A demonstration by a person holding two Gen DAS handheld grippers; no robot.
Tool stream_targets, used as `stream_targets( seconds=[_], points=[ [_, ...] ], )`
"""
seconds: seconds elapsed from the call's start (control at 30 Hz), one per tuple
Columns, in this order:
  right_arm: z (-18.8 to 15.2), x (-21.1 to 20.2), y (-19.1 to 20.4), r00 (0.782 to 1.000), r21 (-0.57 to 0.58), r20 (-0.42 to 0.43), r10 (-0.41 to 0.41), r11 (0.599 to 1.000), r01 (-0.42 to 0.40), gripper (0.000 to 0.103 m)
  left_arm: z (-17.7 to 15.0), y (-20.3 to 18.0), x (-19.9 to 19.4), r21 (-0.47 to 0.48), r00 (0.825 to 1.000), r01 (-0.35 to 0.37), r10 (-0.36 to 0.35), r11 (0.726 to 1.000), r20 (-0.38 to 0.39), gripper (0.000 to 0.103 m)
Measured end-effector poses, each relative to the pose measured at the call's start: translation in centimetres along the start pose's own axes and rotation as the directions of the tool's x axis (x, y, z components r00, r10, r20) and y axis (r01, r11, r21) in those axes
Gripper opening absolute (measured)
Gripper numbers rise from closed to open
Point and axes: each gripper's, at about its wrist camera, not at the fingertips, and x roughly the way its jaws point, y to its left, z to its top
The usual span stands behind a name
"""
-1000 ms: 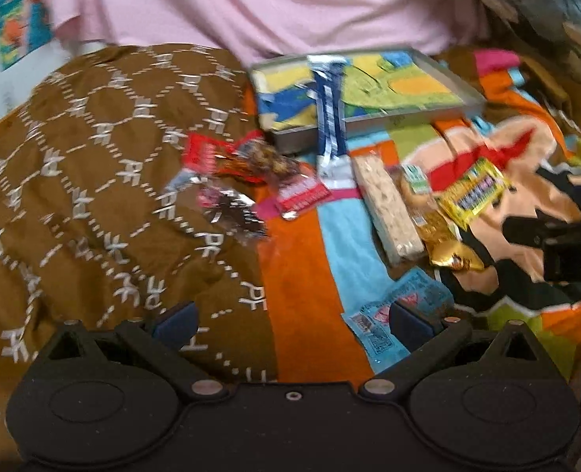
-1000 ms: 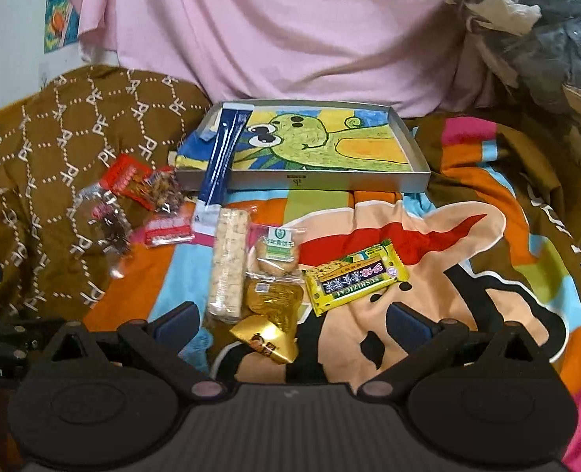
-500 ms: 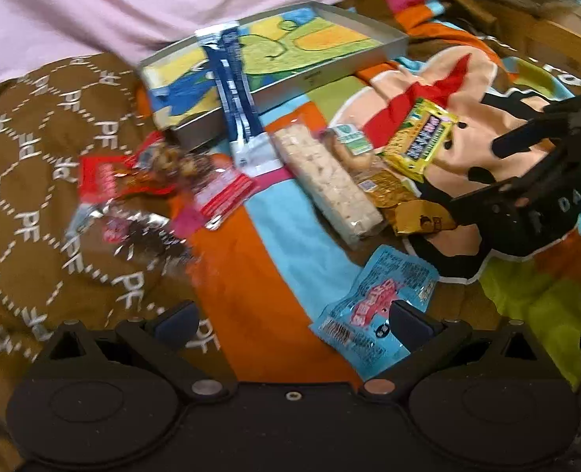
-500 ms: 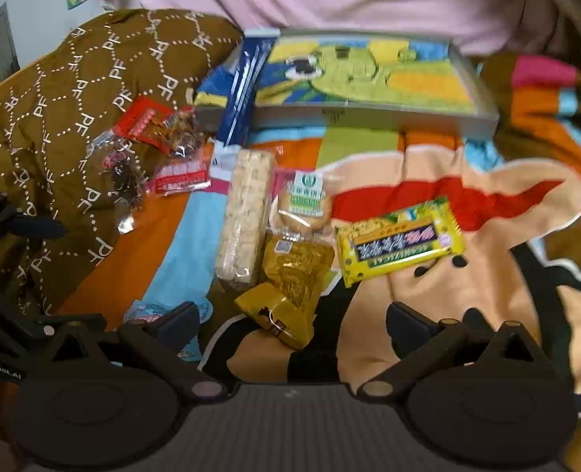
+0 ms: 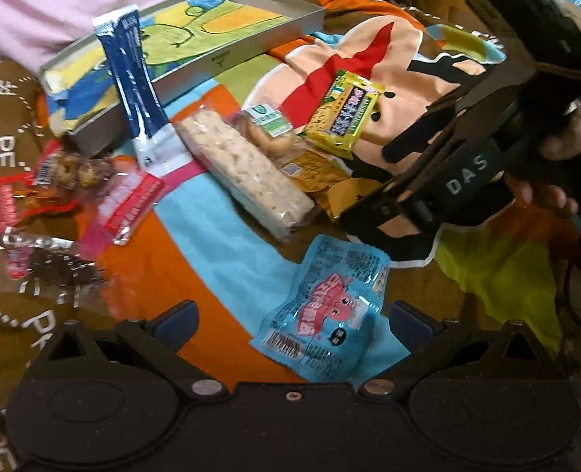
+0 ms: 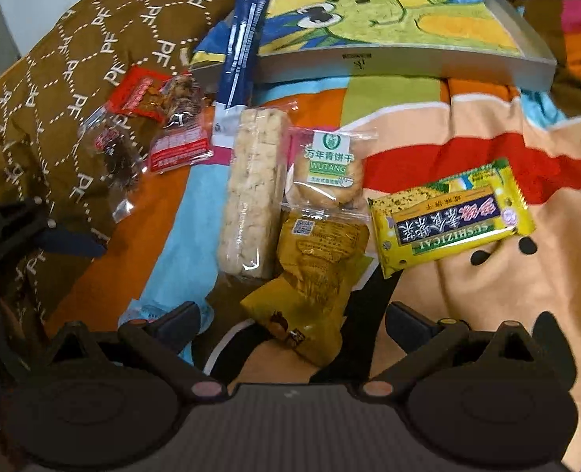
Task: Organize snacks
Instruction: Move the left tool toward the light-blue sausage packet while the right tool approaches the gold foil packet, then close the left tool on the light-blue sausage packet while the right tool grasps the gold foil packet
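Blue plastic, glossy: a light-blue snack pouch [image 5: 326, 310] with a pink cartoon and a barcode lies flat between the spread fingers of the left hand-held gripper [image 5: 293, 320], nearer its right finger; jaws wide, gripping nothing. Right hand-held gripper [image 6: 293, 320] likewise wide and empty, a crumpled gold-yellow packet [image 6: 310, 287] lying just ahead of it, between its fingers. From the left wrist view that right hand-held gripper shows at the right edge, held in a hand [image 5: 558, 149].

All snacks rest on a bright cartoon blanket [image 6: 487, 306]. Just beyond the gold packet: a round biscuit in clear wrap with a green-and-white label [image 6: 328, 171], its edge overlapping the gold one. Touching the biscuit on its left, a long pale puffed-rice bar in clear film [image 6: 253, 192]. To the right, slightly apart, a yellow packet with a dark-blue band and green lettering [image 6: 454, 218], lying at a tilt.

Further left of the bar: a small red-and-white sachet [image 6: 180, 147], a red packet of brown nuts [image 6: 152, 96], and a clear wrapper with dark contents [image 6: 115, 155], the last on a brown patterned cloth [image 6: 54, 90].

Farthest: a shallow grey tray [image 6: 408, 65] with a green cartoon print on its floor. A long dark-blue stick sachet [image 6: 243, 45] leans over the tray's left near corner, lower end on the blanket.
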Motion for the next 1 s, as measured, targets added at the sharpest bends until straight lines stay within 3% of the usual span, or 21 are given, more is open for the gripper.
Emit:
stream_targets(
  seconds=[0.2,0.4,0.67,0.87,1.0],
  points=[
    [0.3,0.9,-0.5,1.000,0.036,-0.009,0.009,0.999,-0.009,0.094,0.2,0.5,1.5,0.019,0.996,0.092,-0.091,0.996,-0.023,0.102],
    [0.8,1.5,-0.7,1.000,0.058,-0.005,0.005,0.998,-0.005,0.089,0.3,1.0,3.2,-0.024,0.981,0.170,-0.171,0.985,-0.089,0.090],
    [0.9,2.3,-0.2,1.000,0.030,-0.019,-0.024,0.999,0.025,0.087,0.7,0.8,3.6,-0.013,0.978,0.181,-0.182,0.983,-0.105,0.077],
    [1.0,2.6,-0.5,1.000,0.045,-0.023,-0.019,0.999,0.020,0.086,1.4,2.2,3.7,-0.164,0.973,0.184,-0.202,0.969,-0.106,0.070],
    [1.0,2.8,-0.3,0.999,0.031,-0.015,-0.041,0.999,0.042,0.080,1.5,3.2,3.5,-0.304,0.972,0.171,-0.210,0.937,-0.101,0.064]
  ],
)
